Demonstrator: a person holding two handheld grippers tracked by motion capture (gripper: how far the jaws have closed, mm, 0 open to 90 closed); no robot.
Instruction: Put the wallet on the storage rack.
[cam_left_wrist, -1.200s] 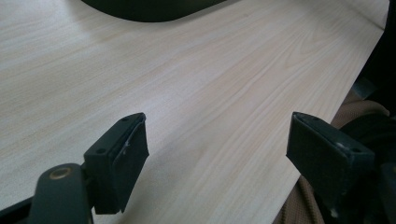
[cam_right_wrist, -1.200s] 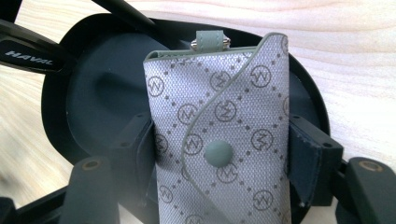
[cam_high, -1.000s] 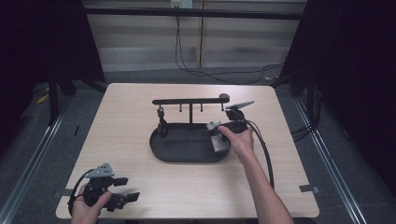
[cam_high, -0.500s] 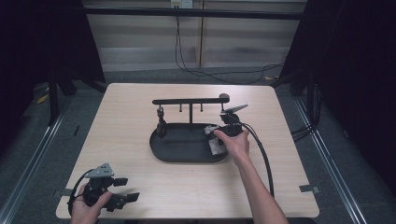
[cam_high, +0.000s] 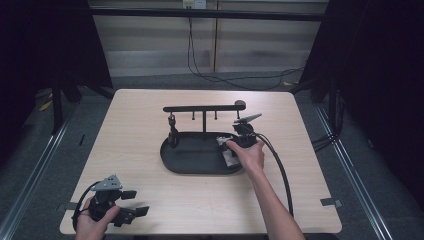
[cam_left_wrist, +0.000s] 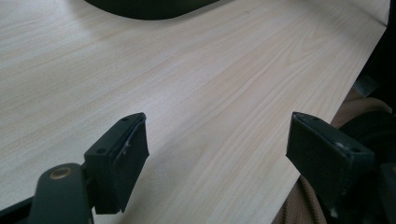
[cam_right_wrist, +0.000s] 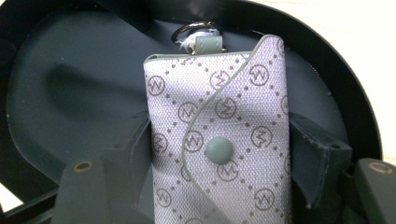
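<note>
Material of pouch: grey woven fabric printed with a repeating circled monogram, edged in grey-green, with a grey-green snap button on its curved flap.
Pouch (cam_right_wrist: 219, 140) location: lying in the black oval tray (cam_high: 190, 162), at the tray's right end as seen from the high view; a small metal ring (cam_right_wrist: 189, 31) sits at the pouch's far end.
Tray location: near the middle of the light wood tabletop (cam_high: 135, 130).
Stand: a black rack (cam_high: 204, 108) with a horizontal bar rises from the tray's far edge; short pegs hang beneath the bar.
Right gripper (cam_right_wrist: 219, 154): positioned over the right end of the tray, pointing into it. The jaws have just been opening. They now stand one on each side of the pouch; the left jaw is at the pouch's edge, while a narrow gap shows at the right jaw, so the pads do not press on the fabric.
Right hand (cam_high: 247, 155): wrapped around the right gripper's body; a black cable (cam_high: 280, 170) trails back across the tabletop.
Left gripper (cam_left_wrist: 217, 154): jaws spread wide with nothing between them, bare wood beneath.
Left gripper position: at the near left corner of the tabletop, well apart from the tray, held in the left hand (cam_high: 92, 222).
</note>
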